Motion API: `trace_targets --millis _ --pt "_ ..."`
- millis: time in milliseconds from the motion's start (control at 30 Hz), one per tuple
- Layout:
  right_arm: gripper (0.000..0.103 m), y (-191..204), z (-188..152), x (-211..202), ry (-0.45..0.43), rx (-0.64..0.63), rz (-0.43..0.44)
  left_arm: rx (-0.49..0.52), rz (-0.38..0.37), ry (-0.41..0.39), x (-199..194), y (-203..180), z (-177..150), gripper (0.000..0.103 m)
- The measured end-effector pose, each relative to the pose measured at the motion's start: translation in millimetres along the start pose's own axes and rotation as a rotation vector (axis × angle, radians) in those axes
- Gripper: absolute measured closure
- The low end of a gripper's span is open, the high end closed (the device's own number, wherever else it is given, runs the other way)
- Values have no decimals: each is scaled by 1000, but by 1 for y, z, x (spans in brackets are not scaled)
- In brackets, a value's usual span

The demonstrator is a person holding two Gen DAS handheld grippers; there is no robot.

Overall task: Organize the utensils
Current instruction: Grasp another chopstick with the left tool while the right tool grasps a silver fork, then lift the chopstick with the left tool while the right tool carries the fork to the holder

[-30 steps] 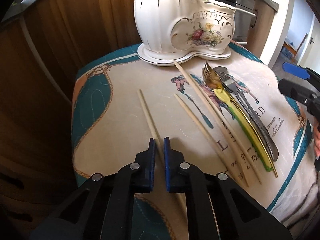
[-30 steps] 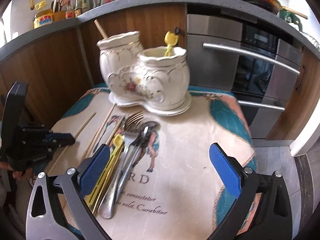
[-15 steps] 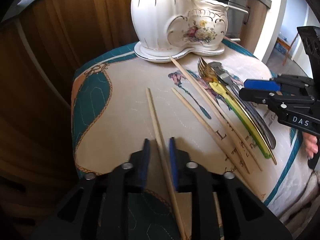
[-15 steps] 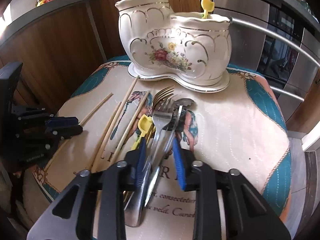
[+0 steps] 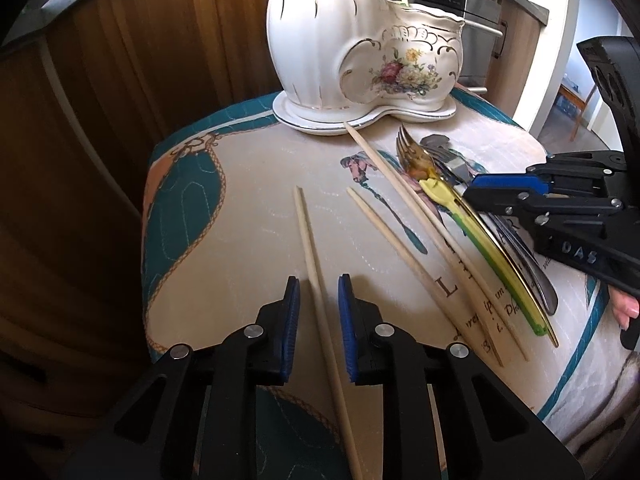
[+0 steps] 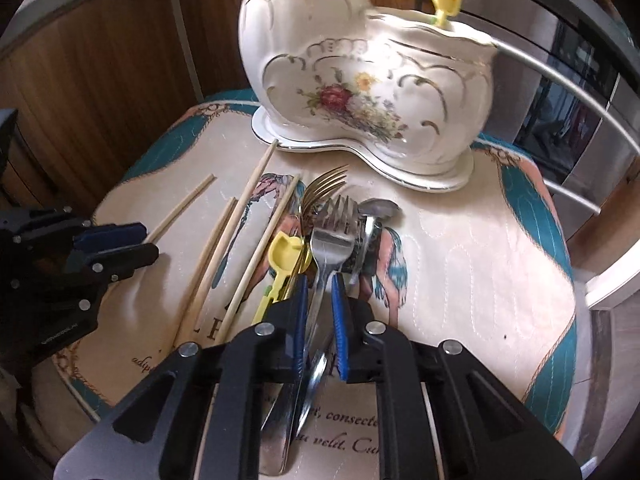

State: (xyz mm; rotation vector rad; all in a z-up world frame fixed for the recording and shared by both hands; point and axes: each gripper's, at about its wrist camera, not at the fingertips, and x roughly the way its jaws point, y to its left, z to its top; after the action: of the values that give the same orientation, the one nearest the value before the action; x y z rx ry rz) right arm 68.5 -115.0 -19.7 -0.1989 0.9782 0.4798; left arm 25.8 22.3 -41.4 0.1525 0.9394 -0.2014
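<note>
A white floral ceramic holder (image 5: 360,52) with two compartments stands at the back of the mat; it also shows in the right wrist view (image 6: 360,76). My left gripper (image 5: 318,292) is open a little, its jaws on either side of a wooden chopstick (image 5: 310,248) lying on the mat, not touching it. My right gripper (image 6: 319,288) is nearly shut around the handle of a silver fork (image 6: 332,228) that lies in a pile with a gold fork (image 6: 320,188), a spoon (image 6: 378,210) and a yellow plastic utensil (image 6: 284,256). More chopsticks (image 5: 400,236) lie between.
A yellow utensil (image 6: 444,0) and a chopstick tip stick out of the holder. The mat (image 5: 248,208) covers a small round table with edges close on the left and front. Wooden cabinets (image 5: 120,80) stand behind, an oven (image 6: 560,100) to the right.
My left gripper opened from shut and now straddles the chopstick. My right gripper moved in from wide open and closed down around the silver fork's handle.
</note>
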Motion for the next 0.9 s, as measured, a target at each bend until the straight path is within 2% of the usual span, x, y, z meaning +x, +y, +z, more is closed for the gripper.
trace_targets --millis 100,167,233,433,567,733,900 --pt "93 -1 0 4 -6 9 11 -9 -2 -6 1 1 1 84" --pt "95 -3 -3 2 -21 27 29 -19 11 -12 2 3 1 96" --pt "97 -5 -4 -4 -44 36 34 -34 4 -21 1 7 1 98" --pt "98 -10 -9 -33 -160 45 64 -36 -21 -68 -9 8 -2 98" --pt "99 -19 -13 -53 -233 62 95 -46 -34 -136 -25 10 2 98" --pt "100 -24 -18 -76 -324 55 81 -67 -70 -224 -45 13 7 98" --pt "100 -23 -20 -85 -379 40 57 -71 -78 -264 -53 12 12 98"
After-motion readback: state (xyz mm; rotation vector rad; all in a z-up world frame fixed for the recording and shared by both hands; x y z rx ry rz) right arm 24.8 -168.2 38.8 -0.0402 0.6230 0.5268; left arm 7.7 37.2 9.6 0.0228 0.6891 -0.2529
